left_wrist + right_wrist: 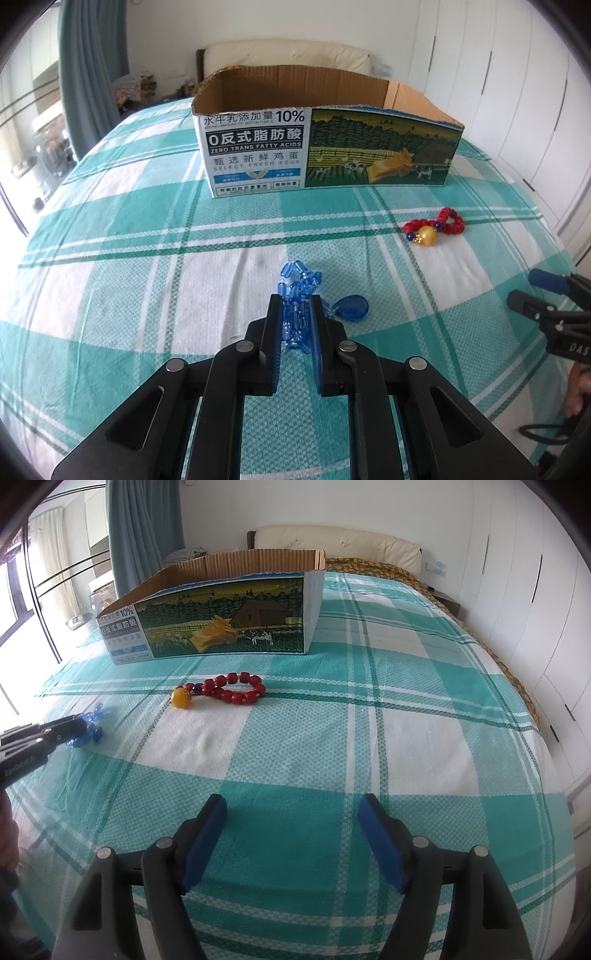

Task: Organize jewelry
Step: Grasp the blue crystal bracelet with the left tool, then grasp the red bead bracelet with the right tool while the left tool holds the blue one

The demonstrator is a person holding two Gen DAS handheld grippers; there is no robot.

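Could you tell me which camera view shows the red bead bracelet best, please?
The right wrist view: the red bead bracelet lies unobstructed and fairly near, its loop and amber bead clear, on the checked bedspread. The left wrist view shows it smaller, off to the right and bunched.

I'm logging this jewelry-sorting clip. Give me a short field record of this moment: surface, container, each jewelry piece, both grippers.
surface: green-and-white checked bedspread
container: open cardboard box, inside not visible
blue bead necklace: clamped in left gripper, pendant beside it
red bead bracelet: loose on bedspread, before the box
right gripper: open, nothing between its jaws
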